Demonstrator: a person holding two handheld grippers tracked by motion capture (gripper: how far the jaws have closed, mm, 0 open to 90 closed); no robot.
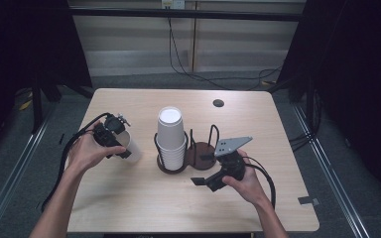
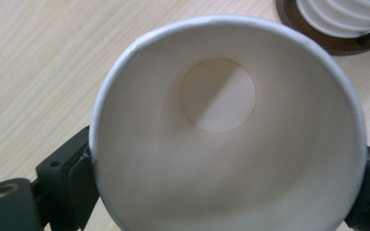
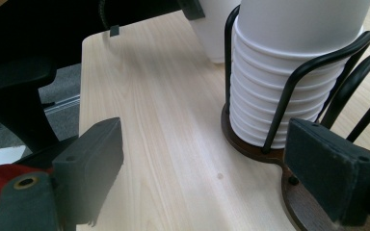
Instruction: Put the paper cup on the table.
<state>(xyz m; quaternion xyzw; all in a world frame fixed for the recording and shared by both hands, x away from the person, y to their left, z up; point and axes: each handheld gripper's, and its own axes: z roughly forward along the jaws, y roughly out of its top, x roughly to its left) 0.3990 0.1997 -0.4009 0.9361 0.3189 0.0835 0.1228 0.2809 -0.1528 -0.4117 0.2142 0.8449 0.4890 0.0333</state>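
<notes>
A single white paper cup [image 1: 134, 147] stands upright on the wooden table [image 1: 139, 203], left of the cup holder. My left gripper [image 1: 124, 148] comes at it from the left, and its pads touch both sides of the rim. Looking down the left gripper view, the cup [image 2: 221, 144] shows its empty inside between the two jaws of the left gripper [image 2: 226, 178]. A tall stack of white cups [image 1: 171, 139] sits in the left ring of a black wire holder [image 1: 202, 148]. My right gripper [image 1: 202, 169] rests low beside that holder, open, with nothing between its jaws [image 3: 217, 168].
The holder's dark round base [image 3: 250, 144] and wire loops [image 3: 318, 62] stand close in front of the right gripper. A round cable hole [image 1: 218, 103] lies near the table's far edge. Cables trail from both grippers across the table edges.
</notes>
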